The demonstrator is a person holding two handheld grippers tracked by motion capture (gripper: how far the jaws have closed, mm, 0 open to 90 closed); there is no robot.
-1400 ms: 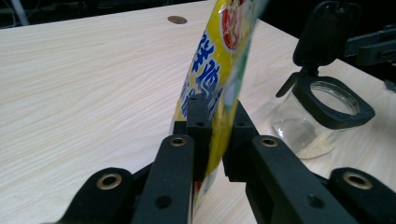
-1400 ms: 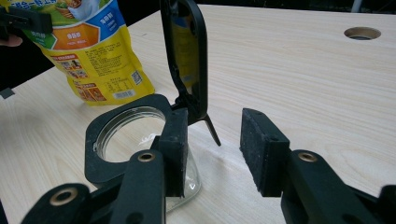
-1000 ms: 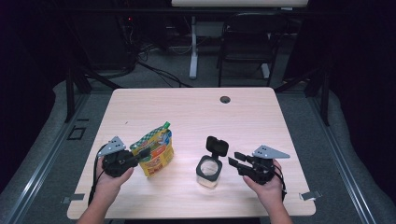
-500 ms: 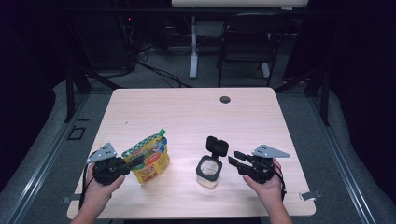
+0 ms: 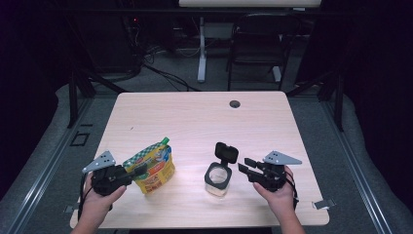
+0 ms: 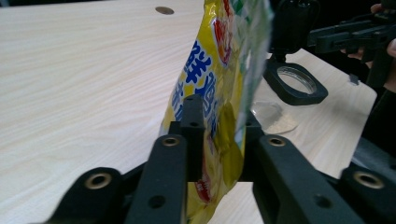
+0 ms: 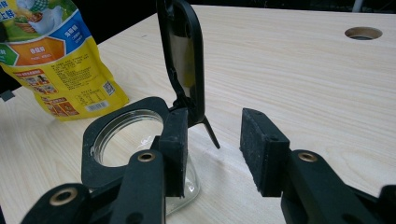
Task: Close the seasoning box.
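Note:
A yellow pouch [image 5: 153, 168] with blue print and a green top stands upright on the table [image 5: 195, 117] at the near left. My left gripper [image 5: 139, 170] has it from the left. In the left gripper view the pouch [image 6: 219, 70] fills the gap of my left gripper [image 6: 220, 135], whose jaws have just been opening; both pads still touch it. A glass jar [image 5: 216, 178] with a black collar and raised flip lid [image 5: 226, 152] stands right of centre. My right gripper [image 5: 246, 168] is open just right of it; in its own view the right gripper [image 7: 212, 149] has one pad beside the jar [image 7: 93, 140].
A round cable hole [image 5: 235, 104] sits near the table's far edge. A dark chair [image 5: 258, 44] and a white stand are on the floor behind the table. Bare tabletop stretches from the pouch and jar to the far edge.
The left hand has drawn the pouch toward the near-left of the table. The right gripper and the jar have kept still.

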